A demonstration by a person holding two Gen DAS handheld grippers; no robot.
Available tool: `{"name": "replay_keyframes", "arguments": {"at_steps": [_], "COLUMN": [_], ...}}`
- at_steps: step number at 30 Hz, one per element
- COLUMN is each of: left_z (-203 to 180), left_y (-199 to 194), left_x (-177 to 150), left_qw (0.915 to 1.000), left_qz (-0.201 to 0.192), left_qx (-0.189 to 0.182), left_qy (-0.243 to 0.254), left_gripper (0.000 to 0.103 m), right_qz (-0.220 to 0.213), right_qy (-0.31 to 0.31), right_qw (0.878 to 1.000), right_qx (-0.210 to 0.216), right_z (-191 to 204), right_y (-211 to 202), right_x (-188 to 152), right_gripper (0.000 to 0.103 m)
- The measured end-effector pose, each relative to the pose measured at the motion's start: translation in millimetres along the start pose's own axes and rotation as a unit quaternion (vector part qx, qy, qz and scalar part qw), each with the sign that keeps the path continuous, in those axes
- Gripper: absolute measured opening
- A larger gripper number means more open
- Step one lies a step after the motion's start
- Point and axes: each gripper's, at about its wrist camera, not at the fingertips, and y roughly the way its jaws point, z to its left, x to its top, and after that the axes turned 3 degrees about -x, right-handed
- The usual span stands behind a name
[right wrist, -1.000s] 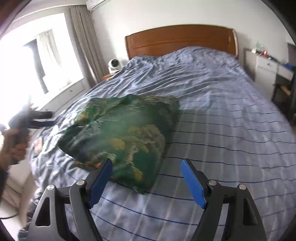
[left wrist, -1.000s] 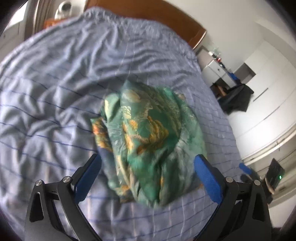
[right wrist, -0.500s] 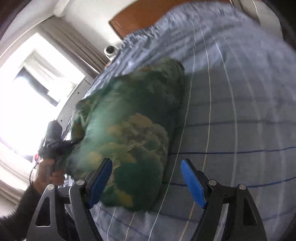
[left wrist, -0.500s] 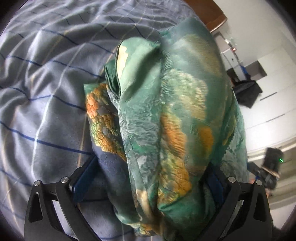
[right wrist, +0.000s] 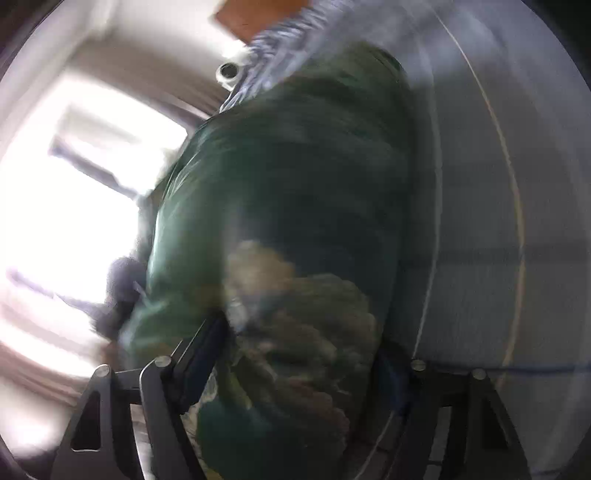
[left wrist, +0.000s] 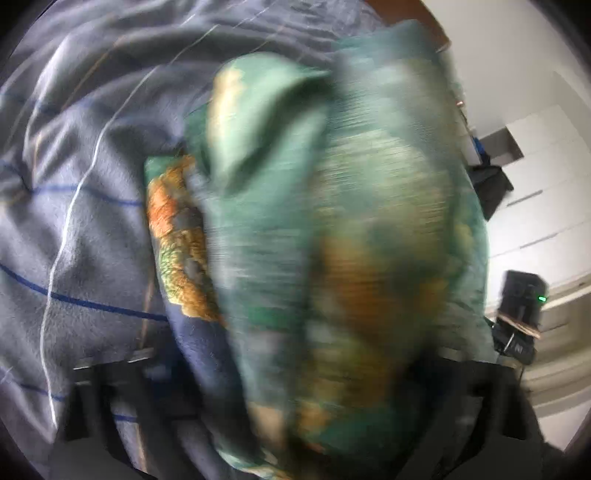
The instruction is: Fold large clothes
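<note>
A bundled green garment (left wrist: 332, 229) with orange and cream print lies on the blue striped bedspread (left wrist: 74, 221). It fills the left wrist view, blurred. My left gripper (left wrist: 295, 373) straddles its near end with wide jaws, the fingertips hidden by cloth. In the right wrist view the same garment (right wrist: 295, 221) sits between the fingers of my right gripper (right wrist: 299, 354), which is open around its other end. The other hand-held gripper (right wrist: 118, 295) shows dimly at the garment's far side.
A wooden headboard (right wrist: 258, 18) is at the far end of the bed. A bright window (right wrist: 66, 184) is left in the right wrist view. White cupboards (left wrist: 546, 184) and a dark device with a green light (left wrist: 524, 295) stand beside the bed.
Both grippers have pushed in from opposite ends of the garment, from well clear of it to straddling it. Both views are now blurred by motion.
</note>
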Motion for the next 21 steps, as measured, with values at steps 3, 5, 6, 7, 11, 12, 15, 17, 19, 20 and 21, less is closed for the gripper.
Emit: {"name": "replay_keyframes", "arguments": {"at_steps": [3,5,6,7,11,12,15,17,19,20,21], "left_z": [-19.8,-27.0,-32.0,-37.5,-58.1,-64.3,-81.1,-83.8,-77.5,-66.8,-59.3], "left_y": [-17.0,-28.4,-35.3,-41.7,-60.1,-63.0,-56.5,-42.0,-25.7,-12.0,0.0], "left_x": [-6.1,-10.6,-12.7,-13.6,1.4,10.1,36.9,54.0,65.2,69.5,71.5], "left_qw": [0.9993,0.999,0.9988,0.9984,0.9961,0.995,0.9926,0.9921,0.9927,0.994,0.9951], "left_qz": [-0.018,-0.028,-0.035,-0.041,-0.073,-0.082,-0.097,-0.099,-0.091,-0.079,-0.068], "left_qx": [0.028,0.027,0.024,0.022,0.009,0.008,0.012,0.019,0.028,0.032,0.038], "left_qy": [0.018,0.021,0.026,0.031,0.048,0.056,0.071,0.074,0.075,0.068,0.061], "left_gripper": [0.055,0.053,0.053,0.053,0.053,0.053,0.053,0.053,0.054,0.054,0.057], "right_qz": [-0.046,-0.075,-0.085,-0.099,-0.148,-0.158,-0.172,-0.174,-0.165,-0.155,-0.143], "right_qy": [-0.097,-0.14,-0.151,-0.163,-0.185,-0.187,-0.18,-0.168,-0.146,-0.135,-0.124], "right_qw": [0.992,0.984,0.981,0.978,0.968,0.966,0.966,0.968,0.974,0.977,0.981], "right_qx": [-0.068,-0.084,-0.085,-0.084,-0.079,-0.076,-0.068,-0.061,-0.05,-0.046,-0.044], "right_z": [45.8,68.4,75.2,82.2,92.9,92.9,84.3,72.4,53.9,44.0,32.5], "right_y": [-14.7,-25.5,-31.1,-38.8,-65.2,-69.2,-69.9,-65.8,-53.7,-46.6,-37.4], "right_x": [-9.6,-16.8,-18.9,-20.6,-13.6,-6.4,15.3,31.3,50.2,58.0,63.2], "right_gripper": [0.07,0.069,0.068,0.068,0.068,0.068,0.068,0.068,0.068,0.068,0.068]}}
